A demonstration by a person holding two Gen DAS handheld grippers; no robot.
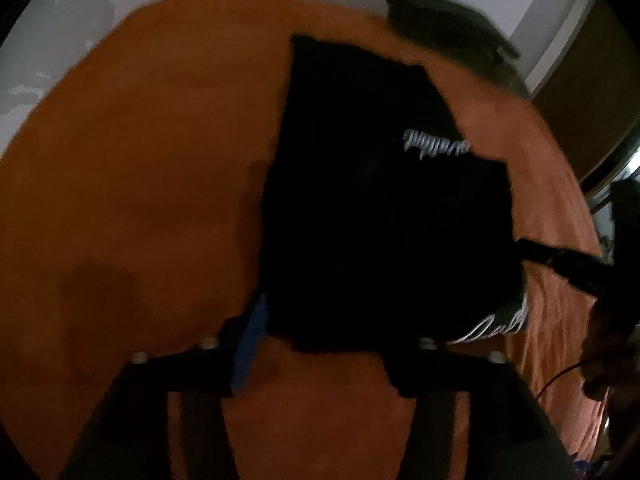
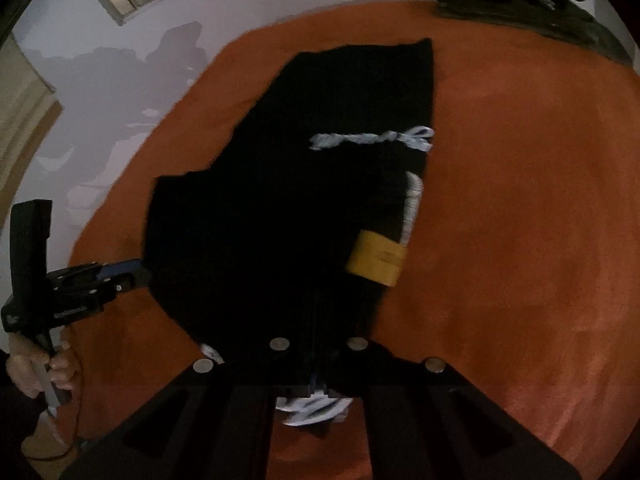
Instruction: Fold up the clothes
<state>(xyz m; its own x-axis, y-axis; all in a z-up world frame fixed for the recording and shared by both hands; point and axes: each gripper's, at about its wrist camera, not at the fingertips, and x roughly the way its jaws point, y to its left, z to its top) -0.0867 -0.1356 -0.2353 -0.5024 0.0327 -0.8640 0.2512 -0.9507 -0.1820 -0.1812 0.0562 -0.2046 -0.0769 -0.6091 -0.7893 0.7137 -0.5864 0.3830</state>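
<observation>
A black garment (image 1: 380, 208) with a white drawstring (image 2: 368, 138) and a yellow label (image 2: 376, 258) lies partly folded on the orange bed cover (image 1: 140, 160). My left gripper (image 1: 332, 344) stands wide open at the garment's near corner, its blue pad (image 1: 250, 340) beside the cloth edge. From the right wrist view the left gripper (image 2: 136, 272) sits at the garment's left edge. My right gripper (image 2: 316, 360) is shut on the near edge of the black garment (image 2: 280, 220), white cord hanging below it. In the left wrist view the right gripper (image 1: 524, 252) meets the garment's right side.
A dark pile of clothes (image 2: 520, 0) lies at the far edge of the bed, also the dark pile (image 1: 448, 28) in the left view. A white wall (image 1: 80, 20) rises behind. A hand (image 2: 40, 360) grips the left handle. Bare orange cover (image 2: 520, 200) spreads to the right.
</observation>
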